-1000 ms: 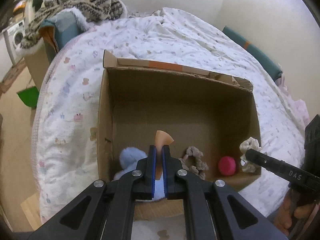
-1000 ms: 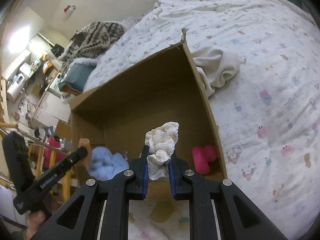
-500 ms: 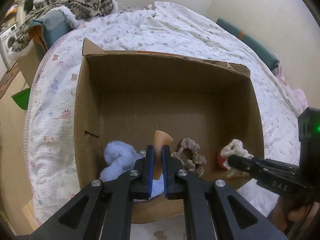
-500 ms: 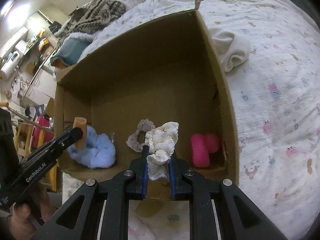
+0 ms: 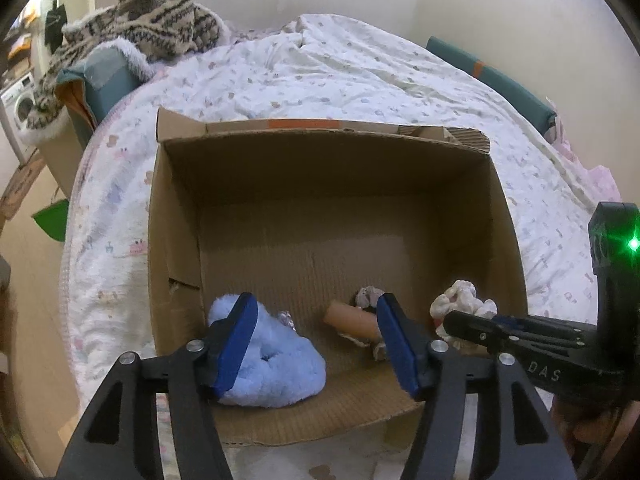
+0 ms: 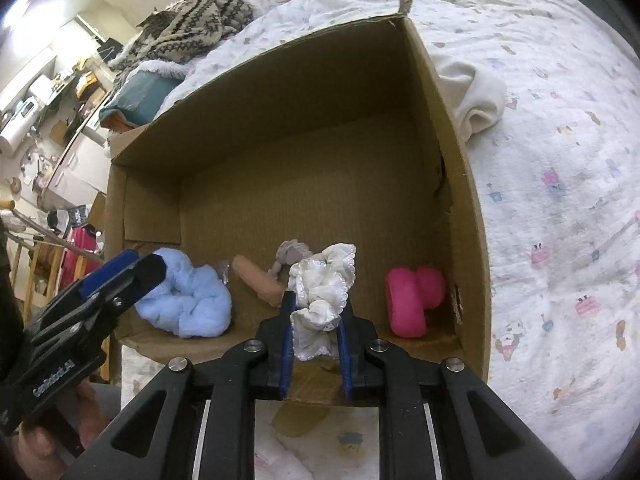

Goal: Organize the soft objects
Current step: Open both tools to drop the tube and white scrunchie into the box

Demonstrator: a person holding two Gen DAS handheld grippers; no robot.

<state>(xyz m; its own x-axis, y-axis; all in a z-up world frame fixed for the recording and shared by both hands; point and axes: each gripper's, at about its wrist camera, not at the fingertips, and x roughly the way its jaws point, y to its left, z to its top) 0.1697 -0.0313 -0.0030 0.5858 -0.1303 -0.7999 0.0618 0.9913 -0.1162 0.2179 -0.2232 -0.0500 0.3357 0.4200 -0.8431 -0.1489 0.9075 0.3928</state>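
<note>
An open cardboard box (image 5: 320,168) sits on the bed. My left gripper (image 5: 316,332) is open and empty over the box's near edge. The tan foam piece (image 5: 352,318) lies on the box floor between a fluffy blue scrunchie (image 5: 276,364) and a grey-brown scrunchie (image 5: 368,296). My right gripper (image 6: 316,320) is shut on a white frilly scrunchie (image 6: 324,284) and holds it above the box's near edge. In the right wrist view the box (image 6: 304,80) also holds a pink foam object (image 6: 412,296).
The bed's patterned white quilt (image 5: 340,72) surrounds the box. A cream cloth (image 6: 476,96) lies beside the box's right wall. A patterned knit blanket (image 5: 144,24) on a teal cushion sits at the far left. Room clutter and floor lie to the left.
My left gripper has opened and let go of the tan foam piece, which now lies on the box floor. My right gripper has moved forward over the box, still holding the white scrunchie.
</note>
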